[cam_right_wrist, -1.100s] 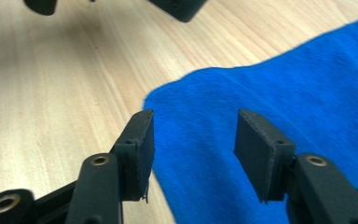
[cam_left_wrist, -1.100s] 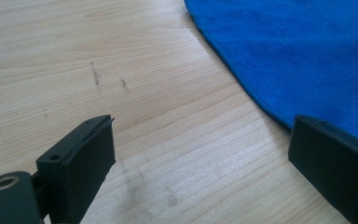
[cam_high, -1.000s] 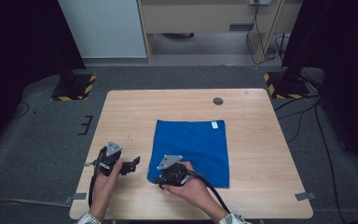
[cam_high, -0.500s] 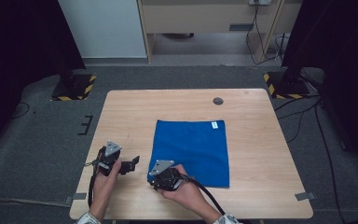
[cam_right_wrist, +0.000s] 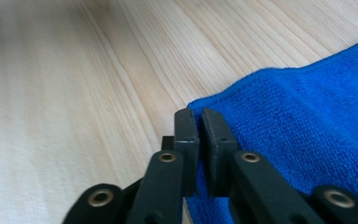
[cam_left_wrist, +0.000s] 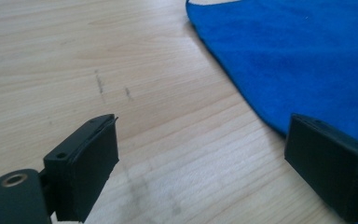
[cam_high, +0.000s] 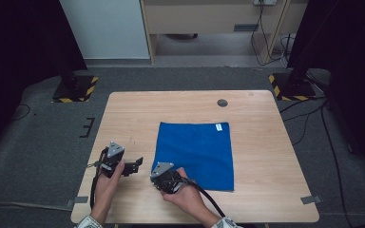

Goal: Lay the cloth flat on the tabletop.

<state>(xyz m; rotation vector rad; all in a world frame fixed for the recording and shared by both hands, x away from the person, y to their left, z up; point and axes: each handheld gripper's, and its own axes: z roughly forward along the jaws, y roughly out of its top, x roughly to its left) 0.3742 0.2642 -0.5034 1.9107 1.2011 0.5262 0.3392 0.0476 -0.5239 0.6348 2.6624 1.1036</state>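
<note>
A blue cloth [cam_high: 195, 152] lies flat on the wooden table [cam_high: 266, 142], with a small white tag [cam_high: 218, 127] at its far right corner. My right gripper [cam_high: 160, 179] sits at the cloth's near left corner. Its jaws have just been closing, and in the right gripper view the gripper [cam_right_wrist: 199, 116] is shut on the edge of the blue cloth [cam_right_wrist: 307, 130]. My left gripper [cam_high: 135, 164] rests low over bare wood just left of the cloth. In the left gripper view this gripper [cam_left_wrist: 203, 135] stands open with nothing between its jaws, the cloth [cam_left_wrist: 307, 56] lying to its right.
A small dark round grommet [cam_high: 222, 102] is set in the table near its far edge. Dark stands with yellow-black striped bases [cam_high: 76, 90] flank the table on the grey floor. Bare wood lies left, right and beyond the cloth.
My right hand has shifted a little to the left, onto the cloth's near left corner. The left hand and gripper have kept still.
</note>
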